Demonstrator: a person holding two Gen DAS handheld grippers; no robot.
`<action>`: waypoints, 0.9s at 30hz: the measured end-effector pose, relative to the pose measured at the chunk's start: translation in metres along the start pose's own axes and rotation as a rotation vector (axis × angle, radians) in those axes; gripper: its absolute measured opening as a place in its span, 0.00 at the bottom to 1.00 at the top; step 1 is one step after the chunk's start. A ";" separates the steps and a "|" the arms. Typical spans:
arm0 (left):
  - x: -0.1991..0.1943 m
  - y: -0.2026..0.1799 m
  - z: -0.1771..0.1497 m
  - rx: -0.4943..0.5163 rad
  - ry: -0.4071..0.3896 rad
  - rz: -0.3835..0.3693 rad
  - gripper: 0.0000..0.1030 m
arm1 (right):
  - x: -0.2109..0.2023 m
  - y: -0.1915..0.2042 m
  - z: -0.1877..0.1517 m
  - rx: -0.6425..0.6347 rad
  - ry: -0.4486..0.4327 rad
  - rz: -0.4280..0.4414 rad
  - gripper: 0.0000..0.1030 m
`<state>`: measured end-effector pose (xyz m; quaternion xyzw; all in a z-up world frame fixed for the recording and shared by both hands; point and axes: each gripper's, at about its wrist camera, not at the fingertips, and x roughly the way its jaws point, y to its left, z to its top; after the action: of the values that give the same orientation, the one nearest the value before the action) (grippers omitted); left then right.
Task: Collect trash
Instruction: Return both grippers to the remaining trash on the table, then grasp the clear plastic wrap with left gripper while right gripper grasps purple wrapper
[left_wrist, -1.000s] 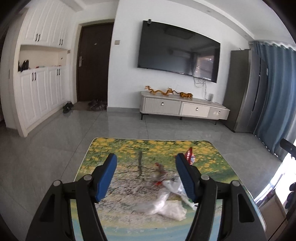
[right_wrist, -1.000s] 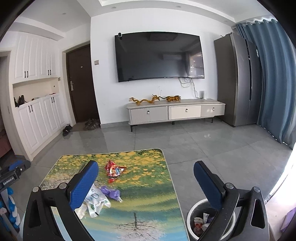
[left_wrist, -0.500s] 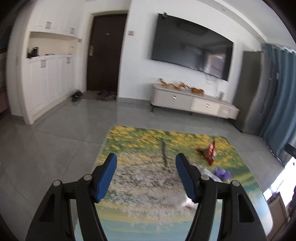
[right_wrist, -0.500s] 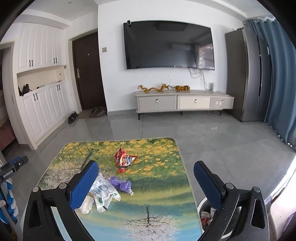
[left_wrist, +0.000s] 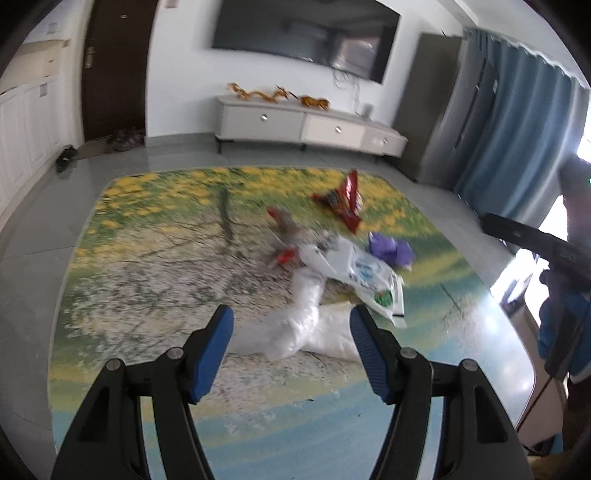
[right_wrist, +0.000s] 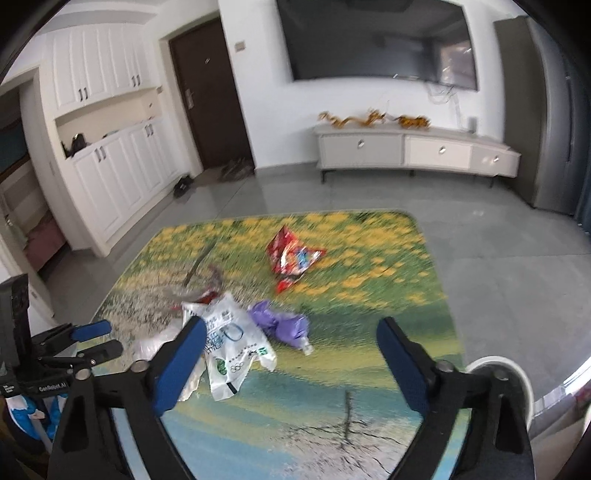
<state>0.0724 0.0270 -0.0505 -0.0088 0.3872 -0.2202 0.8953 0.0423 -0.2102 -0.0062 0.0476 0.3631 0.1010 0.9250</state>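
Trash lies on a table with a flower-print top (left_wrist: 155, 236) (right_wrist: 369, 258). There is a red snack wrapper (left_wrist: 345, 201) (right_wrist: 291, 256), a purple crumpled bag (left_wrist: 389, 249) (right_wrist: 282, 323), a white printed plastic bag (left_wrist: 364, 271) (right_wrist: 231, 343), a clear crumpled bag (left_wrist: 303, 325) and a small red-grey scrap (left_wrist: 282, 236) (right_wrist: 207, 290). My left gripper (left_wrist: 291, 325) is open and empty, just above the clear bag. My right gripper (right_wrist: 291, 345) is open and empty, above the purple bag and the white bag.
A white round bin (right_wrist: 509, 376) stands at the table's right side. The left gripper shows at the left of the right wrist view (right_wrist: 90, 338). A TV cabinet (right_wrist: 413, 151), a fridge (left_wrist: 454, 107), blue curtains (left_wrist: 524, 140) and white cupboards (right_wrist: 110, 147) line the room.
Both grippers have tilted down and moved closer to the table. The left gripper swung back right over the clear bag. The right gripper came over the purple bag. Both stayed open.
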 end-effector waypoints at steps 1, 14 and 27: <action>0.004 -0.001 0.000 0.012 0.009 -0.004 0.62 | 0.010 0.001 0.000 -0.006 0.018 0.011 0.79; 0.058 0.016 0.000 -0.033 0.121 -0.016 0.45 | 0.107 0.002 -0.004 -0.070 0.175 0.079 0.61; 0.041 0.020 -0.004 -0.072 0.094 -0.010 0.25 | 0.109 0.001 -0.012 -0.065 0.185 0.099 0.34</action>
<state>0.1028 0.0293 -0.0854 -0.0328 0.4365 -0.2107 0.8741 0.1123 -0.1846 -0.0872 0.0258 0.4405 0.1626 0.8825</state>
